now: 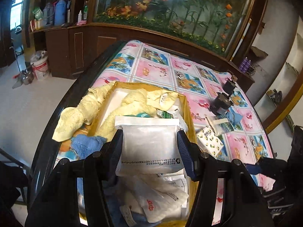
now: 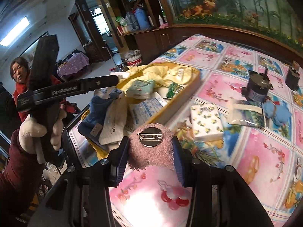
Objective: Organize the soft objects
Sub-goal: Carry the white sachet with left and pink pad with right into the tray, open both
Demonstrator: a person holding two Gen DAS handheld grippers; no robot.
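1. The white sealed pouch (image 1: 149, 147) is sitting clamped between the blue pads of the left gripper (image 1: 150, 141), held flat with its printed edge toward the camera and its sealed top edge pointing away. It is hanging directly over the yellow box (image 1: 187, 104), above the loose white packets (image 1: 162, 198) already lying in the near end.
2. The pink fuzzy brooch (image 2: 151, 147) is being squeezed by the right gripper (image 2: 150, 151), its metal pin back facing up. It is hovering over bare patterned cloth on the worktop (image 2: 265, 160), with the box lying ahead and to the left of it in the right wrist view.
3. Judgement: the left hand is the nearer of the two to the box and needs only to lower and let go; the right hand needs to travel forward and leftward across the box's near rim first.
4. The box's long axis is running away from both grippers. Its far half is holding the yellow towel (image 1: 75, 117), which is spilling over the left wall, and a blue towel (image 1: 85, 143) is lying outside beside it.
5. Outward on the worktop, a lemon-print tissue pack (image 2: 206, 121) is lying just right of the box, a clear packet (image 2: 246, 115) beyond it, and two dark motor-like parts (image 2: 257, 89) further off.
6. A gloved hand (image 2: 36, 134) is gripping the left tool's handle in the right wrist view.
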